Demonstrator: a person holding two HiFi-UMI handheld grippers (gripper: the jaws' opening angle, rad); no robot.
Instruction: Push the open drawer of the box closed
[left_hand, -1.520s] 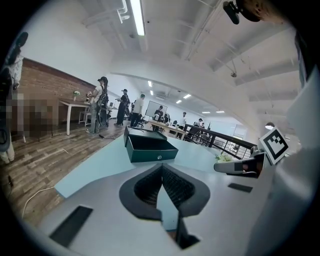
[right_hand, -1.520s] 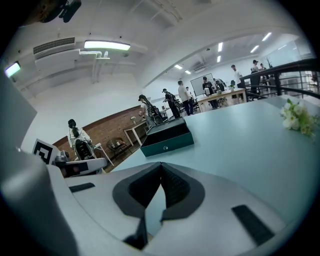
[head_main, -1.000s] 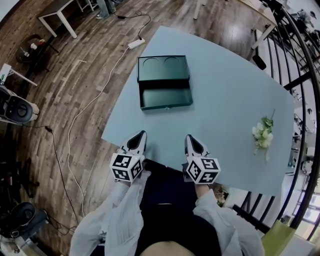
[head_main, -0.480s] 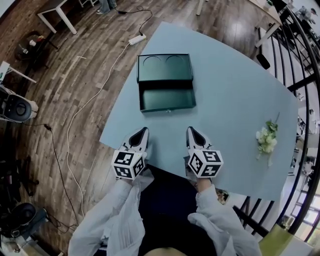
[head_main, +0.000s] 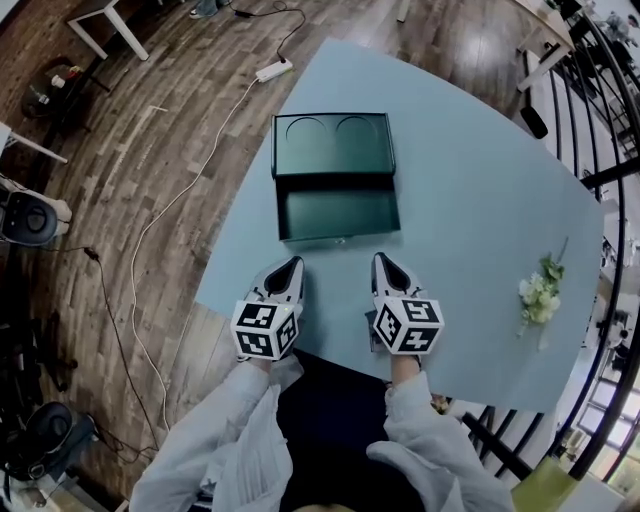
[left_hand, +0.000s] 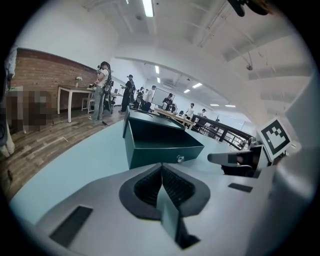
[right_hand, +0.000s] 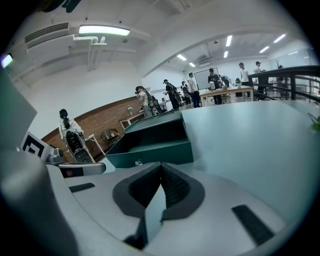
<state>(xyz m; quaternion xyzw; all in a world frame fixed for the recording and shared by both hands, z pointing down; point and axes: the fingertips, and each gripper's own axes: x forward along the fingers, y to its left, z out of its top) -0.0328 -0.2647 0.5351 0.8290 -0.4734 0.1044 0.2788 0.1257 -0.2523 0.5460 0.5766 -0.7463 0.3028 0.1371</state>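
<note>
Off at nine o'clock from the table (head_main: 470, 220) a white cable (head_main: 190, 195) trailed over the wooden floor (head_main: 110, 200), none of our concern. We held the left gripper (head_main: 288, 266) near the table's front edge, its jaws pressed together with nothing between them, pointing toward twelve o'clock. Straight ahead, between the two grippers' lines of aim, sat the dark green box (head_main: 333, 138), with its drawer (head_main: 338, 212) pulled out toward us at the box's six o'clock side. The drawer looked empty, and its small knob (head_main: 342, 241) faced us. The left gripper lay at about seven o'clock from that knob, near but apart from the drawer front. We held the right gripper (head_main: 386, 262) at about five o'clock from the knob, likewise clear of the drawer, and its jaws were also closed on nothing. Far out at three o'clock a sprig of white flowers (head_main: 539, 292) lay on the table, well apart from everything. By our judgement none of the task was done: the drawer stood fully open and neither gripper touched it. What was left was the whole push, bringing one or both closed tips onto the drawer front and driving it toward twelve o'clock until flush with the box.
</note>
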